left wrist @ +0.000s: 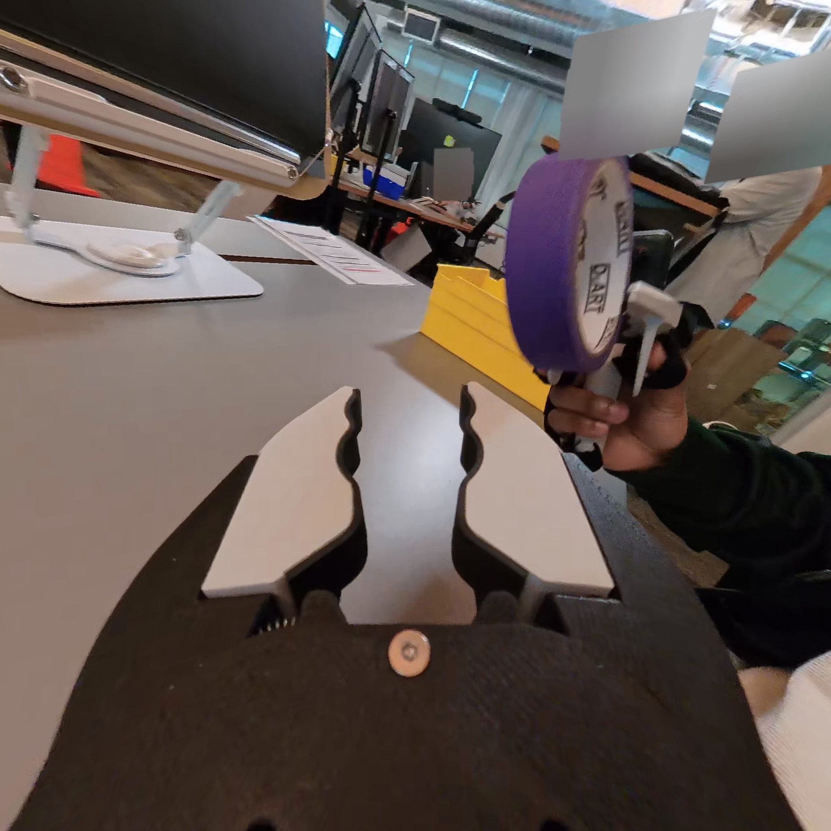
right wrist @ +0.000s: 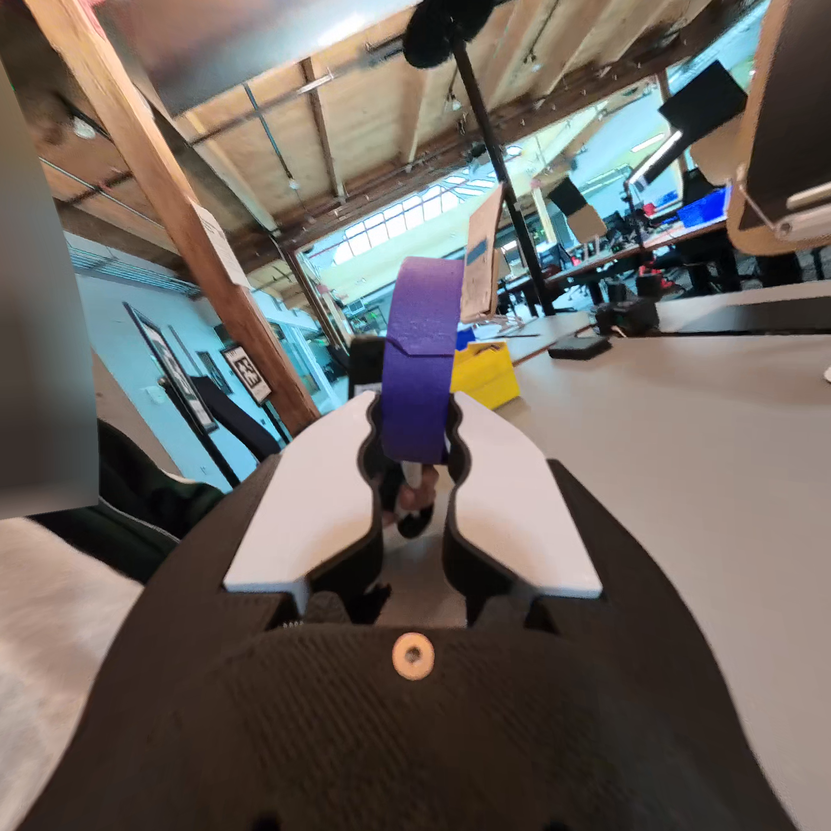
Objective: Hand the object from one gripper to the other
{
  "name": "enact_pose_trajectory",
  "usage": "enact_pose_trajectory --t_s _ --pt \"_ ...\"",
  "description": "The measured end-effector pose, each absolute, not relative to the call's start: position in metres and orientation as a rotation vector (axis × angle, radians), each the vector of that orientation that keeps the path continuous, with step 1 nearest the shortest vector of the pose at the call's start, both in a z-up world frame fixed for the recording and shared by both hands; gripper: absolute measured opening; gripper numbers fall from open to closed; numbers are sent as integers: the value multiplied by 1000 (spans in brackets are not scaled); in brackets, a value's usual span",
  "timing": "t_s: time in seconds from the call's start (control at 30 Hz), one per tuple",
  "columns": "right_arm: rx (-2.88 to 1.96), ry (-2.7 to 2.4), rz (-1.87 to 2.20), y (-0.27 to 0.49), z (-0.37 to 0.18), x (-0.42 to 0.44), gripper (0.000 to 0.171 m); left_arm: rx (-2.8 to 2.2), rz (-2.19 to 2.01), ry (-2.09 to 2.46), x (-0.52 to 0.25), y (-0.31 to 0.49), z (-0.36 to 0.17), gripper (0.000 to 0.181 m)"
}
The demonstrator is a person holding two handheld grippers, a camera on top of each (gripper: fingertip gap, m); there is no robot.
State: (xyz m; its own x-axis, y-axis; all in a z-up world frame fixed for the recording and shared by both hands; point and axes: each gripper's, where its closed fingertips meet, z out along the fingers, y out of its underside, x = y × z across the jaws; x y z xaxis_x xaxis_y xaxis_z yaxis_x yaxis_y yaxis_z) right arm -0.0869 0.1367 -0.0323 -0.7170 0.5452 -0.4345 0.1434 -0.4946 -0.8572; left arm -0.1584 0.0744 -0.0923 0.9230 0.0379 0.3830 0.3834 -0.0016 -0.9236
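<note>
A purple roll of tape with a white core is held upright in the air at the right of the left wrist view. My right gripper, held by a hand in a dark sleeve, grips the roll's lower edge. In the right wrist view my right gripper is shut on the tape, with the white fingers pressed on its two flat sides. My left gripper is open and empty, low over the grey table, to the left of and below the tape. A hand shows through the gap under the tape.
A yellow bin stands at the table's far edge behind the tape, and also shows in the right wrist view. A monitor on a white stand and a paper sheet lie at the far left. A person in white stands behind.
</note>
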Motion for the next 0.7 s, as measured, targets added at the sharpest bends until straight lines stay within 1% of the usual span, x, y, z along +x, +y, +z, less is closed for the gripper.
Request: enact_pose_trajectory --t_s 0.07,0.13,0.2,0.27,0.33,0.4,0.47,0.57,0.7 --pt "-1012 -1357 2289 148 -6 -79 28 -1571 -285 -331 -156 76 -94 42" --pt "-994 -1315 2152 178 27 -69 28 -1590 -269 -328 -156 76 -97 41" --pt "-1070 -1266 1920 230 51 -59 28 -1592 -275 -321 -155 77 -97 41" --pt "-1220 -1266 1691 288 52 -47 28 -1596 -286 -323 -154 78 -99 41" --pt "-1415 -1229 1395 356 28 -29 28 -1600 -296 -325 -154 79 -99 40" --pt "-1558 -1204 1023 418 -9 -6 28 -1599 -293 -329 -154 79 -99 40" --pt "-1655 -1279 633 459 -52 18 28 -1602 -290 -329 -153 79 -100 40" --pt "-1636 -1492 162 480 -101 36 28 -1613 -284 -325 -152 81 -101 40" --pt "-1559 -1724 -205 483 -147 37 28 -1637 -267 -307 -150 83 -104 40"
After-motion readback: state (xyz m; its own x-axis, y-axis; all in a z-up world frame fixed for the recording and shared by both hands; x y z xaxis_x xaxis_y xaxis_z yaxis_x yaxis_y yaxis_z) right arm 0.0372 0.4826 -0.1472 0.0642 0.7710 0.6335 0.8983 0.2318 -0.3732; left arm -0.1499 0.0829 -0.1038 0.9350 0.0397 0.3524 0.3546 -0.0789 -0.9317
